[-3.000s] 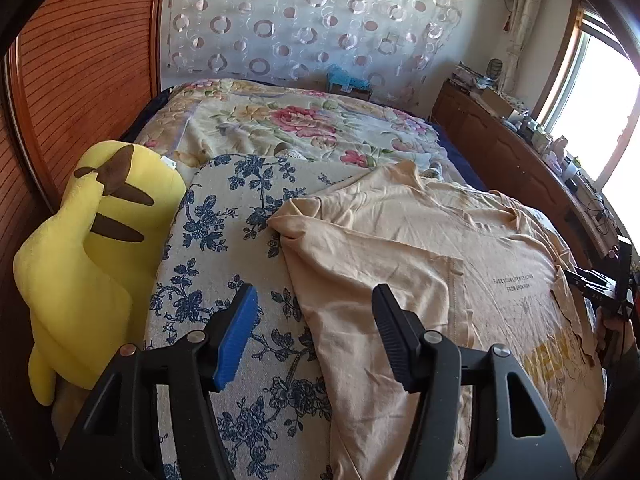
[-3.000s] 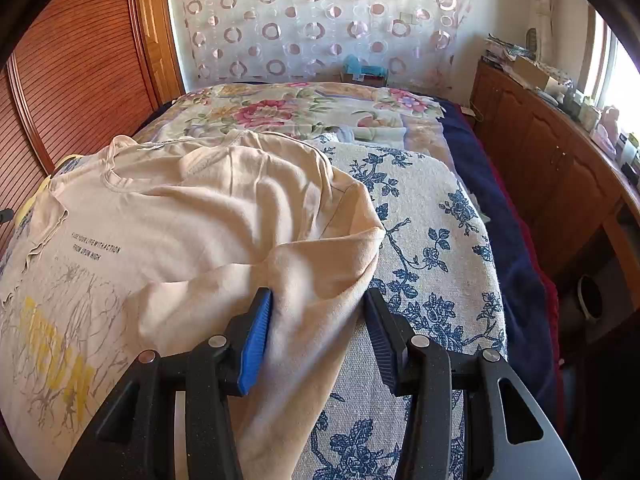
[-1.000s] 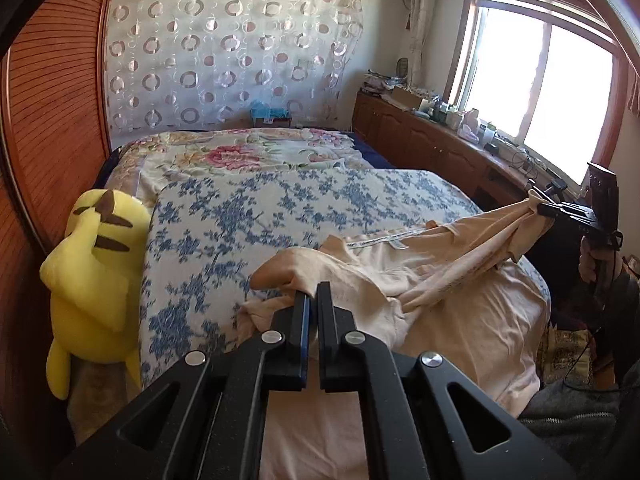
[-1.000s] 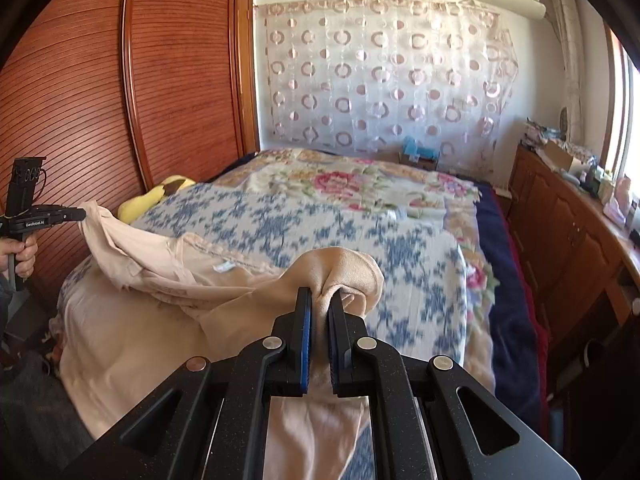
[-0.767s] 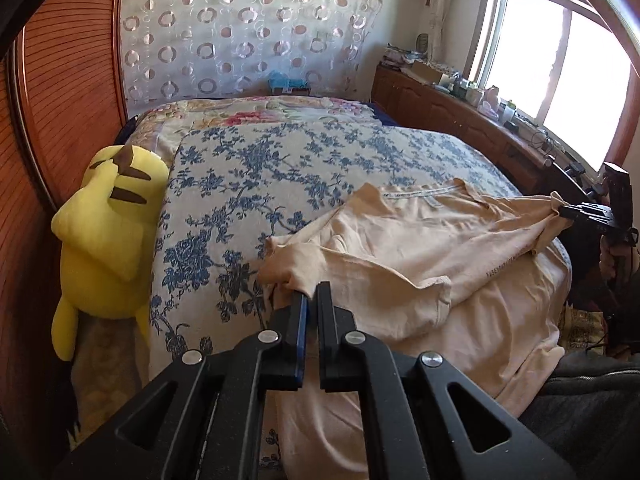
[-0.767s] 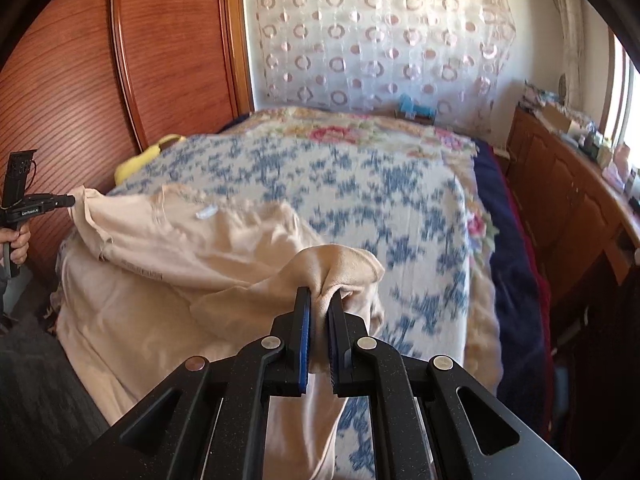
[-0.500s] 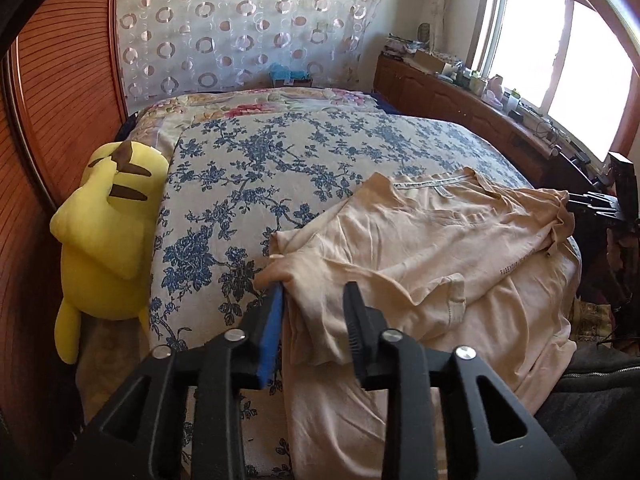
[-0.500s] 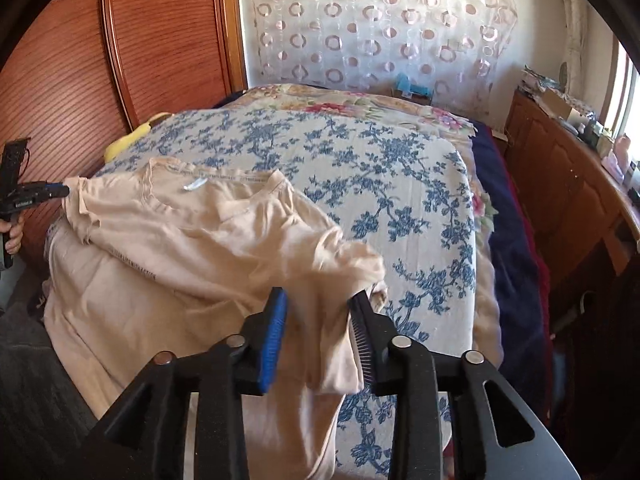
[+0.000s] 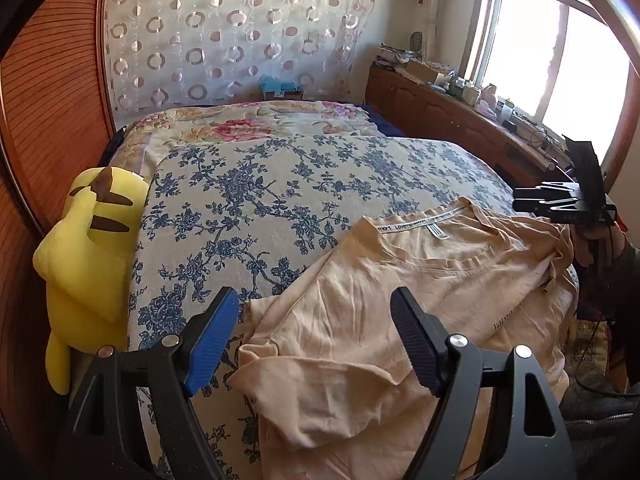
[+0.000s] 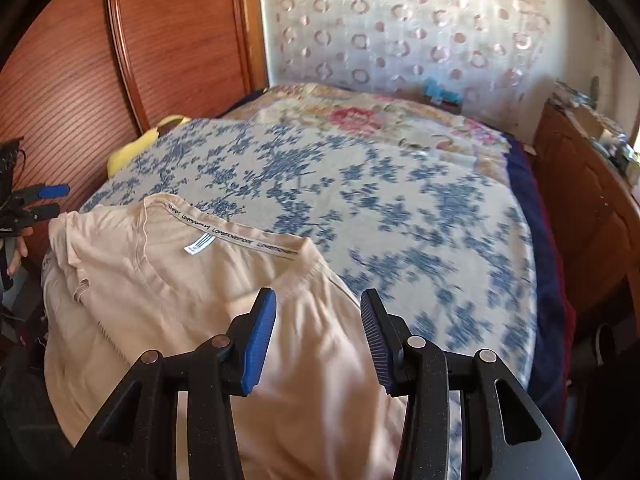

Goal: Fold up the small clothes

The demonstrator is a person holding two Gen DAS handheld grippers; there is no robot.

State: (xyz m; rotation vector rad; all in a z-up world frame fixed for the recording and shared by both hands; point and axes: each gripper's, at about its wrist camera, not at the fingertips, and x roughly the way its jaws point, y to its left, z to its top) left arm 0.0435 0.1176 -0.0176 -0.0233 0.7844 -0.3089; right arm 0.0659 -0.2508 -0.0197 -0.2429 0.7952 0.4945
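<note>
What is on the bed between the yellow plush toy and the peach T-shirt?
Only bare blue-flowered bedspread lies between the yellow plush toy and the peach T-shirt. The left wrist view shows it.

I'm working in a home bedroom: a bed (image 9: 320, 184) under floral quilts, a yellow plush toy (image 9: 86, 256), wooden wardrobe doors (image 10: 120, 60), a patterned curtain (image 9: 240, 32).
</note>
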